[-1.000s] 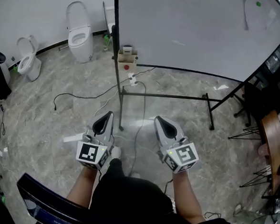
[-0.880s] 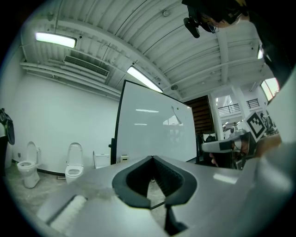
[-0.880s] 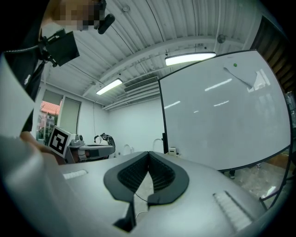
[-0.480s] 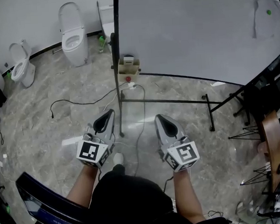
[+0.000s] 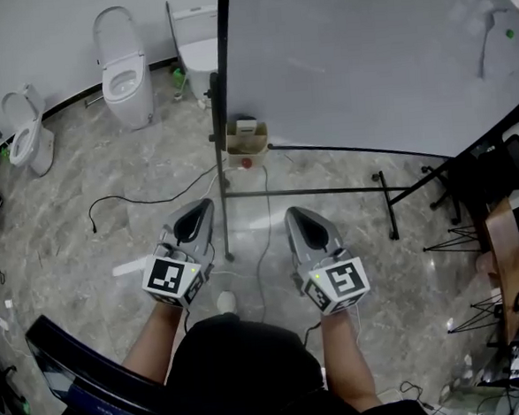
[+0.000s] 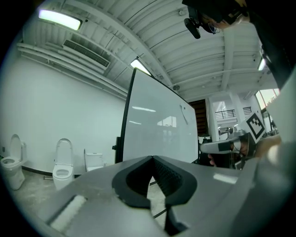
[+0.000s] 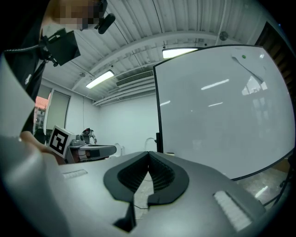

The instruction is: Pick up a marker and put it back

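Marker: too small to make out in any of the three views, so its place cannot be told; neither pair of tongs carries it.

Head view. The left tongs [image 5: 203, 208] and right tongs [image 5: 293, 216] are held side by side over the grey marble floor [image 5: 66, 225], well apart from each other, both pointing level toward the whiteboard [image 5: 364, 53]. Each carries its cube of square markers at the rear, the left cube [image 5: 170, 279] and the right cube [image 5: 338, 285], just ahead of the person's forearms. The black post of the whiteboard stand [image 5: 221, 160] rises between the two tongs as seen from above. A small box [image 5: 247, 137] sits at the foot of that post, near the board's lower left corner. A green dot [image 5: 509, 34] marks the board's upper right area. Two toilets stand against the far wall, a larger one [image 5: 124, 70] and a smaller one [image 5: 24, 130] to its left. A thin dark cable [image 5: 135, 198] trails across the floor.

Left gripper view. The left tongs [image 6: 151, 159] are closed, tips meeting, with nothing between them; the whiteboard stands ahead.

Right gripper view. The right tongs [image 7: 148, 152] are likewise closed and empty, facing the whiteboard's face.
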`<state>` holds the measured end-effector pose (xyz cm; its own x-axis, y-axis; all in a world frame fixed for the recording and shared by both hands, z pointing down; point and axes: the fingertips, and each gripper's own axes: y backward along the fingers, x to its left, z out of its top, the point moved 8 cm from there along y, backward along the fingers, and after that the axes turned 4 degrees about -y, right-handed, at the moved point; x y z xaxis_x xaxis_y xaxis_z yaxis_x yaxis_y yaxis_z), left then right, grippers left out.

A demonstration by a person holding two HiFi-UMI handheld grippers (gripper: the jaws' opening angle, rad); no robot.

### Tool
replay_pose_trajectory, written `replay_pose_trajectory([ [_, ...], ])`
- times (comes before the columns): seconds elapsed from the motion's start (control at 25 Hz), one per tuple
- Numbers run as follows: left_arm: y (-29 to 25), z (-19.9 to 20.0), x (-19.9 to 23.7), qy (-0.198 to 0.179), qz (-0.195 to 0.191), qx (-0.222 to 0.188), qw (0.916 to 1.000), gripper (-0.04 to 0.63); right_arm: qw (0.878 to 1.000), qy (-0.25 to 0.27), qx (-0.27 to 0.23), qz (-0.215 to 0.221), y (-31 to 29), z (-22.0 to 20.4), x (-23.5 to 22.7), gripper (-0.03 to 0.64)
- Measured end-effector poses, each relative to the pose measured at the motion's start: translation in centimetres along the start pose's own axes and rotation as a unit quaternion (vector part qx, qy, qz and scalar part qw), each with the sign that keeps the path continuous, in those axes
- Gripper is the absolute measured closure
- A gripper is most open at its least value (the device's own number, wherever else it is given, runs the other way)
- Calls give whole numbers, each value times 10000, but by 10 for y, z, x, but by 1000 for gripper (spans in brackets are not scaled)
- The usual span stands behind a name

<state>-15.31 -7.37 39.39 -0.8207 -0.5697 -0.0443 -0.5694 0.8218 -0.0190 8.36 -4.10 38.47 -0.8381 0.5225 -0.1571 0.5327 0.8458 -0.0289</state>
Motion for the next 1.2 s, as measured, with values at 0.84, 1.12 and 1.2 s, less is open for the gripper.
replay_pose_trajectory([
  [0.84,-25,-12,40,10,-376,-159,9992,592,9998,119,-9,-128,-46,1,-5,607],
  [1.12,-34,-6,33,93,143,-76,9998,592,9997,163,68,164,-60,5,-33,607],
  [1.2,-37,-7,30,58,206,-31,9998,592,9995,221,86,220,-65,6,-41,607],
])
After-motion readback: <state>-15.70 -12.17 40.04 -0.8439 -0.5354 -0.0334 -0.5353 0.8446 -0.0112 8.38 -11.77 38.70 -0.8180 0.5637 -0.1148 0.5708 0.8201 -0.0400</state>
